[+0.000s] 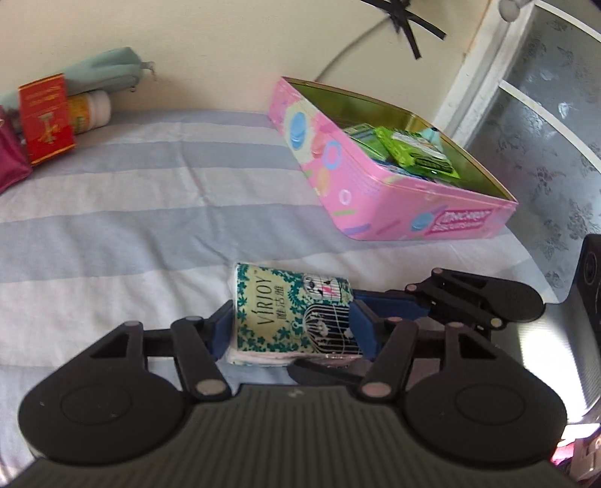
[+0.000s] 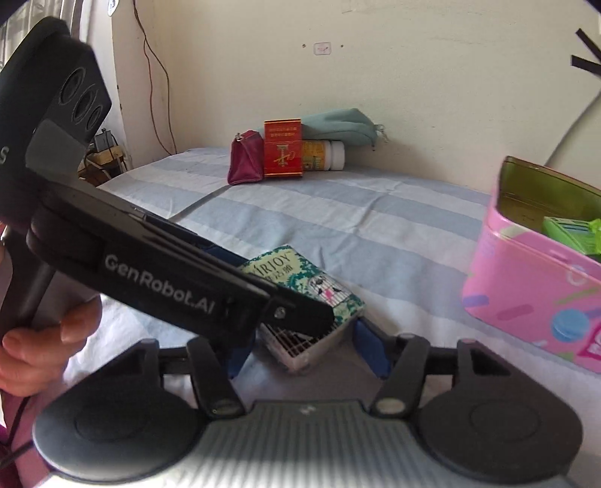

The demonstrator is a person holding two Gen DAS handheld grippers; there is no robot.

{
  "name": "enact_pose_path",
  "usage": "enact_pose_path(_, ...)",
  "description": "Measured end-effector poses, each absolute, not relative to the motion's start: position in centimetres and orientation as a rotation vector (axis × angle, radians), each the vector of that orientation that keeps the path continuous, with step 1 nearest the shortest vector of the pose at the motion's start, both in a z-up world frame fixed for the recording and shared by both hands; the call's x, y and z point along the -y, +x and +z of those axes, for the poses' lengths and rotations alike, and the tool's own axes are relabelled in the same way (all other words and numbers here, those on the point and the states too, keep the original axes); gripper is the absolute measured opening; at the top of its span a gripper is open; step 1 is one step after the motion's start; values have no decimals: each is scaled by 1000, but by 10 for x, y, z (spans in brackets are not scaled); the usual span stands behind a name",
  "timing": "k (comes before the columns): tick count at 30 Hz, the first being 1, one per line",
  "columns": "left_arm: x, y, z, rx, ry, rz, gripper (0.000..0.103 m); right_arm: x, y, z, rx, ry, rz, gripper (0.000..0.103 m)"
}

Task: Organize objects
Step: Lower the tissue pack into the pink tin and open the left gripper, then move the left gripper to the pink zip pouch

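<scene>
Striped sheet (image 1: 112,225) covers the bed. Cream wall (image 1: 206,56) runs along its far edge, with a black tape cross (image 1: 403,18) and a grey cable (image 1: 349,52). Frosted floral window (image 1: 544,131) off the right edge. Thin brown wire (image 2: 154,75) and a small sticker (image 2: 322,48) on the wall; plug clutter (image 2: 103,144) past the far-left corner.

Cream wall (image 2: 413,94) — striped bedsheet (image 1: 131,210), daylit.

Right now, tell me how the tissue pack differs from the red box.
The tissue pack lies flat on the striped sheet; the red box stands upright by the wall. The pack is soft, green and white with a birdcage print; the box is stiff, red with gold print. The pack sits between gripper fingers; the box is untouched. Both are small and rectangular.
</scene>
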State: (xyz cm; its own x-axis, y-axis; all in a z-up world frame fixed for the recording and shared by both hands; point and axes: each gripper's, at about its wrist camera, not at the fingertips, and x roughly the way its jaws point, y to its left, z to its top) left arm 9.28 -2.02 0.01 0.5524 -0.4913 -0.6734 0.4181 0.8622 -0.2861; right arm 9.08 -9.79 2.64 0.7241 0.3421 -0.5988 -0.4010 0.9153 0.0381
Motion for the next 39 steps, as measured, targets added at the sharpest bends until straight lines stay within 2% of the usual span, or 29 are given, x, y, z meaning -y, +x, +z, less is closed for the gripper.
enact_pose_path(7,98,73,2,-831,20,-763,66,160,24,29,-588,7,238,59)
enact_pose_path(13,138,80,36,-727,68,-849,66,191,8,55,-444,17,109,59)
enact_pose_path(20,149,133,72,-615,41,-763,66,205,71,90,-339,-31,103,59)
enact_pose_path(28,165,213,51,-652,87,-564,67,212,173,64,-407,-4,94,62)
enact_pose_path(30,169,222,43,-658,106,-484,67,216,179,53,-404,25,61,68)
enact_pose_path(32,169,223,38,-642,109,-431,69,221,174,49,-399,34,70,69)
enact_pose_path(36,165,210,40,-589,126,-377,69,231,155,49,-340,46,46,78)
enact_pose_path(39,160,187,52,-527,156,-339,72,234,148,52,-303,69,33,78)
